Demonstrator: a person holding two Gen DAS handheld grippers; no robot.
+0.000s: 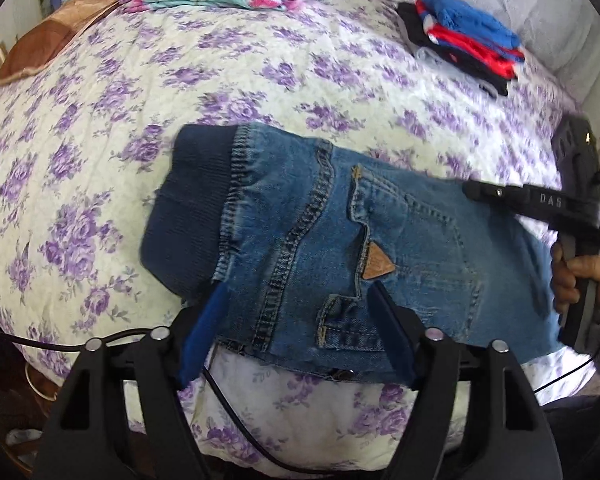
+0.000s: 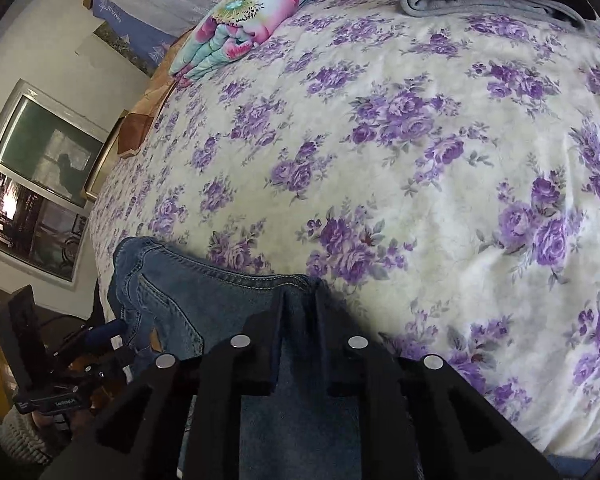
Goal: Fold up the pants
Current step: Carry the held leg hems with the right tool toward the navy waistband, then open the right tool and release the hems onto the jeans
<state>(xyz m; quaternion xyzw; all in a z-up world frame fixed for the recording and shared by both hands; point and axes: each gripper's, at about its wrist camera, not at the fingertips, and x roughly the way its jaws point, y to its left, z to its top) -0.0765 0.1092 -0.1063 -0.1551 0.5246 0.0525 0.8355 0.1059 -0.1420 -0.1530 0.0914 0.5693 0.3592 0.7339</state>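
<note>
My left gripper hangs spread over the jeans on the flowered bedspread, pads not pressing. My right gripper pinches denim at six o'clock; folded clothes at one o'clock.

Two close, downward wrist views, sharing jeans and bedspread.
</note>
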